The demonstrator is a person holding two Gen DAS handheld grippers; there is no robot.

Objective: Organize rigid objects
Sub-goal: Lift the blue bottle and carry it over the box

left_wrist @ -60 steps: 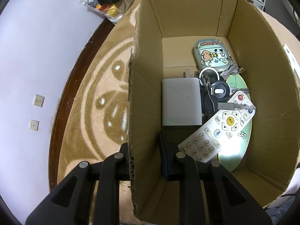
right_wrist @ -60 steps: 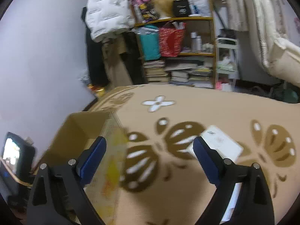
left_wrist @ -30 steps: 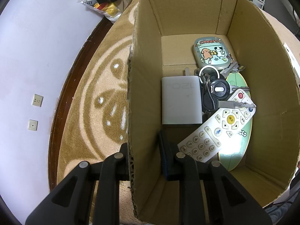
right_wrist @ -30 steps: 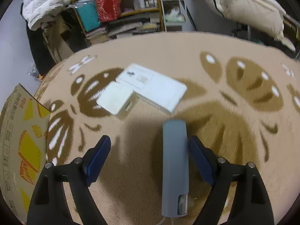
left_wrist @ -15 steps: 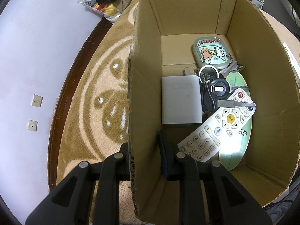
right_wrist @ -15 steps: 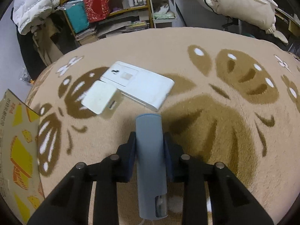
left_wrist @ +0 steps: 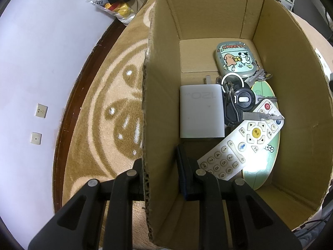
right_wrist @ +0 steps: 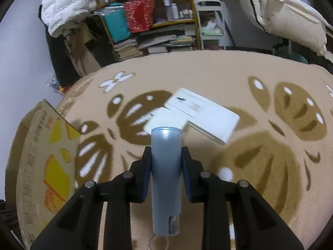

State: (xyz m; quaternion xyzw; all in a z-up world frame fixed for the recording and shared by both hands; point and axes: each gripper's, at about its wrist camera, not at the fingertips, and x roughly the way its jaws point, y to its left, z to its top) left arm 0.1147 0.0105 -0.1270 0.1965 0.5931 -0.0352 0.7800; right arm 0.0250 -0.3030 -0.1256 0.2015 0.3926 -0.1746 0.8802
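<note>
Pinching the smooth, stiff grey-blue cylinder (right_wrist: 165, 179) mid-length between its pads, the right gripper (right_wrist: 165, 175) clamps something probably light yet slippery, while the left gripper (left_wrist: 160, 177) grips the cardboard box (left_wrist: 291, 95) wall.

Probably a home bedroom: patterned rug (right_wrist: 208, 79), cluttered shelves (right_wrist: 158, 23), bedding (right_wrist: 287, 14).

A tan rug (right_wrist: 208, 77) with brown and white patterns covers the floor, edged by dark wood skirting (left_wrist: 83, 79) below a pale wall (left_wrist: 31, 62) with two sockets (left_wrist: 41, 110). A cluttered shelf (right_wrist: 158, 23) of books and bottles stands behind, with a white jacket (right_wrist: 64, 2) hanging beside it and cream bedding (right_wrist: 287, 14) at right.
</note>
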